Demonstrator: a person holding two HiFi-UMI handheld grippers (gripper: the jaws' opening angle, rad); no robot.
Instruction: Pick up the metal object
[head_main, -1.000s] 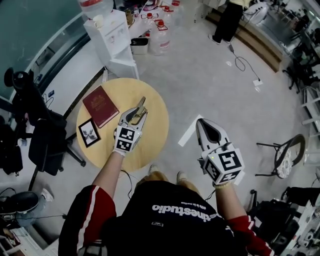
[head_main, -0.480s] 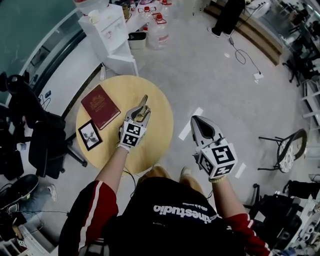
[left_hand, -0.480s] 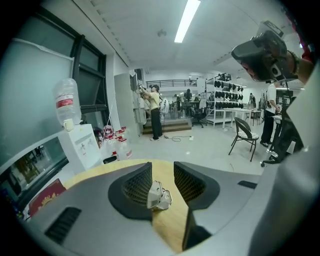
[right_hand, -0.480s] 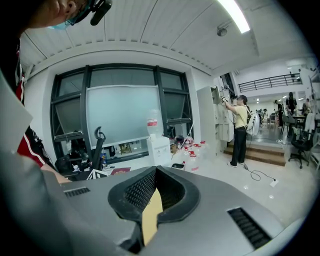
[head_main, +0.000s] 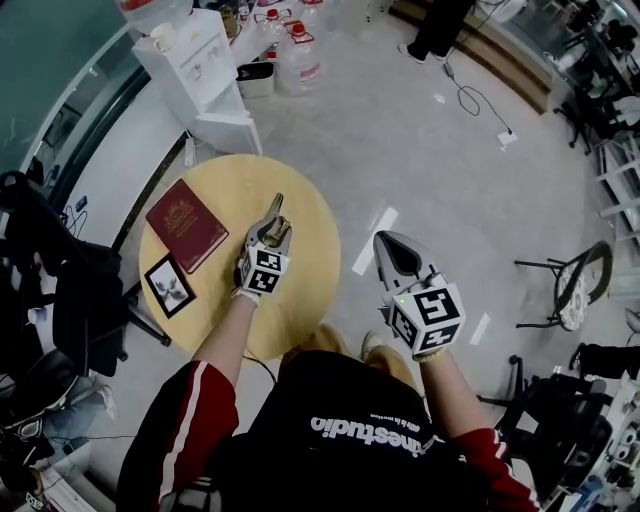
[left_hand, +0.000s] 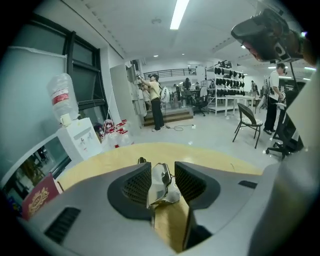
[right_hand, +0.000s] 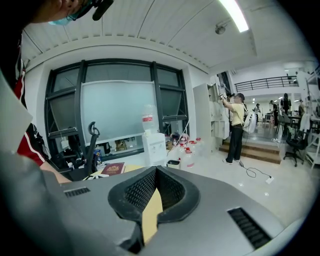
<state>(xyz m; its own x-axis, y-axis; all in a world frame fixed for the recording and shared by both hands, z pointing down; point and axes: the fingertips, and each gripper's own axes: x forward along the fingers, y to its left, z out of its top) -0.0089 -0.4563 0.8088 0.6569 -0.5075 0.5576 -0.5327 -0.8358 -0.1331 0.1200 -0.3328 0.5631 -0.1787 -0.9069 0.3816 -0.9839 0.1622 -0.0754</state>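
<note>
At the lower right of the head view we hold the right gripper (head_main: 384, 238) over the floor, its jaws pressed together on nothing. Left of centre, our left gripper (head_main: 272, 222) pinches the shiny, crumpled silver metal object (left_hand: 161, 183) over the round pale wooden worktop (head_main: 312, 218). Farther left on the worktop lie a dark red book (head_main: 185, 223) and a black-framed picture (head_main: 168, 286).

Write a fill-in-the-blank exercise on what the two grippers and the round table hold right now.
The left gripper grips the shiny metal object ___ its jaws.
The right gripper has its jaws ___, with nothing in them.
The round wooden table bears ___ flat items: a dark red book and a black-framed picture.
Missing words: between; shut; two.
</note>
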